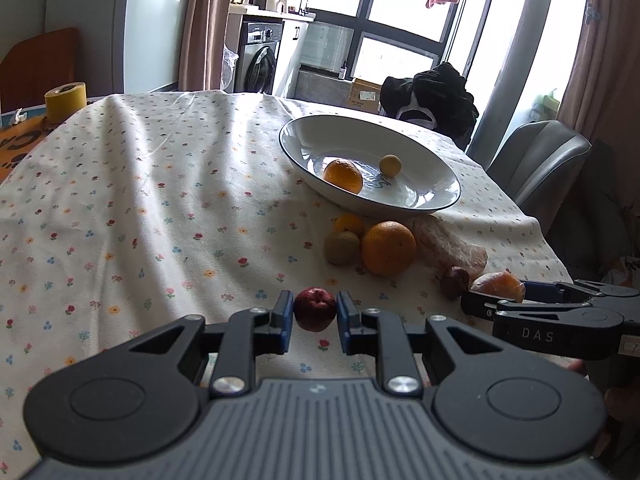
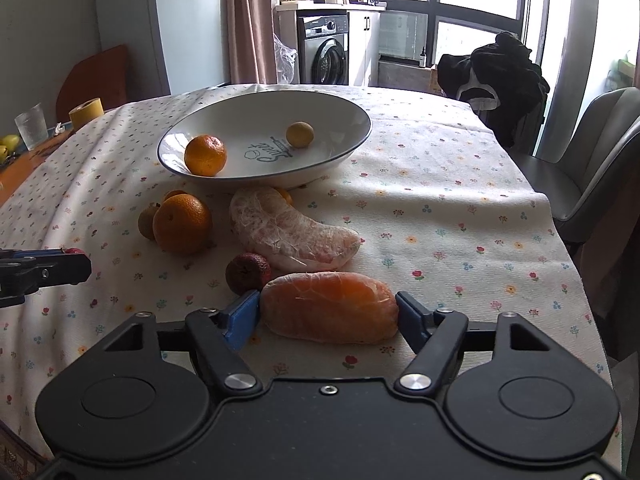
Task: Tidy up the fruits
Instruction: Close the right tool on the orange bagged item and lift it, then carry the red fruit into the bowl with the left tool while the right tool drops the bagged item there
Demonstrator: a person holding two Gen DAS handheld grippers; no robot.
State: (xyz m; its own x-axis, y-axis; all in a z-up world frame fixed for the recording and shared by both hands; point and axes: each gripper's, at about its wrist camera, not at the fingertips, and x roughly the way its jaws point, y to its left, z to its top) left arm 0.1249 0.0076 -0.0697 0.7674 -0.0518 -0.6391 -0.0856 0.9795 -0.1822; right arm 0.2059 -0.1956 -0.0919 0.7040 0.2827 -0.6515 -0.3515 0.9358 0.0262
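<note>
Left wrist view: the left gripper [image 1: 315, 314] has its jaws narrow around a small dark red fruit [image 1: 315, 309] on the bench, contact unclear. The right gripper [image 2: 328, 314] has its jaws wide, apparently touching both ends of a peeled orange piece [image 2: 330, 307]. Both are mid-pick; next comes lifting toward the far white bowl [image 2: 340, 108], which holds two fruits. Seven wait outside.
</note>
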